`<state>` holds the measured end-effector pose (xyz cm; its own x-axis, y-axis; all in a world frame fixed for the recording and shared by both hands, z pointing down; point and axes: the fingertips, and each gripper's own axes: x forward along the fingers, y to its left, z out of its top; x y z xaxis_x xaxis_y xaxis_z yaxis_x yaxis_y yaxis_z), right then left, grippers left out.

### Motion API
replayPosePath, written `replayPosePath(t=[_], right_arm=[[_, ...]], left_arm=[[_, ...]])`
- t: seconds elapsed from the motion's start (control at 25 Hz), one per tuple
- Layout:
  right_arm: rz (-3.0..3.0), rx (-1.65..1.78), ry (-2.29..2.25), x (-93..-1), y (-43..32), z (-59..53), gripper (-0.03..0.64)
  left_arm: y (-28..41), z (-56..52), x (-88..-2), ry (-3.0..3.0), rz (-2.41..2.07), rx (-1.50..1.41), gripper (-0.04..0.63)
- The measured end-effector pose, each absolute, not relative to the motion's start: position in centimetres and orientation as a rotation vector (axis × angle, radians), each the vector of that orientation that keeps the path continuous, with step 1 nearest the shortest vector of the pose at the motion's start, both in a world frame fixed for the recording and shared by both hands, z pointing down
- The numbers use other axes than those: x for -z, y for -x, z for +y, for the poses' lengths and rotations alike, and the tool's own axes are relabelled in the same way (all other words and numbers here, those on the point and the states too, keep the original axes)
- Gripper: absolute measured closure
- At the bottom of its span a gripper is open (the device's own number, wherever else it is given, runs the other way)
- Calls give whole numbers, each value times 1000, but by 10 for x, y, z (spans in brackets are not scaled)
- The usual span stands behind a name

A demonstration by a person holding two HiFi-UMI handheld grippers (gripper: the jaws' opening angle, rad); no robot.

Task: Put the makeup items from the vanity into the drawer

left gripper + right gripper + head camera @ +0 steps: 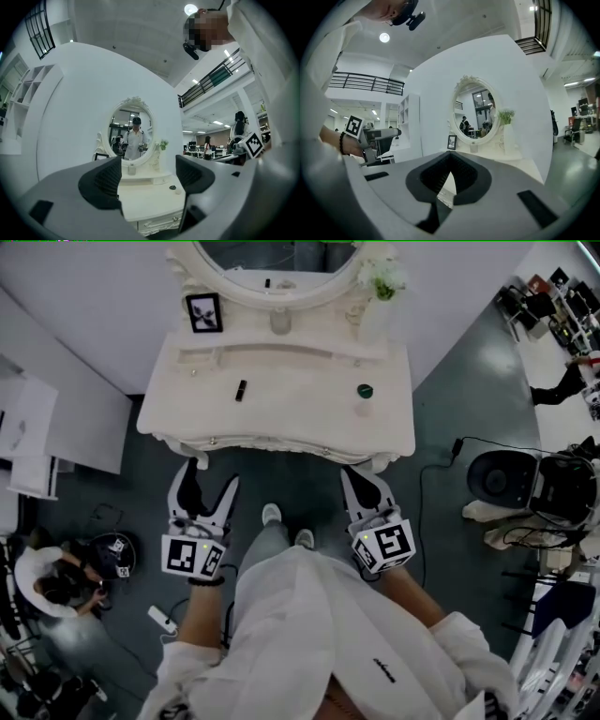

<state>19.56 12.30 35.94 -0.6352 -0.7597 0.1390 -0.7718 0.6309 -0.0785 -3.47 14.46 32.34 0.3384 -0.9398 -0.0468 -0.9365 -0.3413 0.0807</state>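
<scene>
A person in white holds both grippers low before the ornate white vanity table (291,404). The left gripper (212,474) has its jaws spread wide and empty; the right gripper (364,476) has its jaws pressed together on nothing. One slim dark tube (241,389) and one dark-lidded round jar (365,391) sit well apart on the tabletop. The white drawer front (159,222) is only partly visible.

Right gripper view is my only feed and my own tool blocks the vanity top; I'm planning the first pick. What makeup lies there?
Observer: A small black stick lies left of centre on the white vanity top.
Operator: Anything on the right?
Observer: A small round dark green item, toward the right edge.
Operator: Left tool?
Observer: The left tool is open and empty, short of the vanity.
</scene>
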Motion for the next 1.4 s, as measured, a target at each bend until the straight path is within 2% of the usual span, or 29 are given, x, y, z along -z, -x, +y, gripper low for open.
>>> replayPosePath(t=[0.28,0.56,1.0,1.4], right_arm=[[-2742,-208,-1300,-359,-195,111,600],[-2715,-217,-1334,-370,-176,56,598],[-2677,-236,-1333,-386,-109,-64,598],[-2602,-282,-1338,-414,-62,-121,598]], left_arm=[[27,123,-326,-2537,-1753,133,239],[36,54,-341,-2578,-1694,114,239],[79,-77,-375,-2591,-1585,36,239],[90,-143,-427,-2569,-1439,-55,239]])
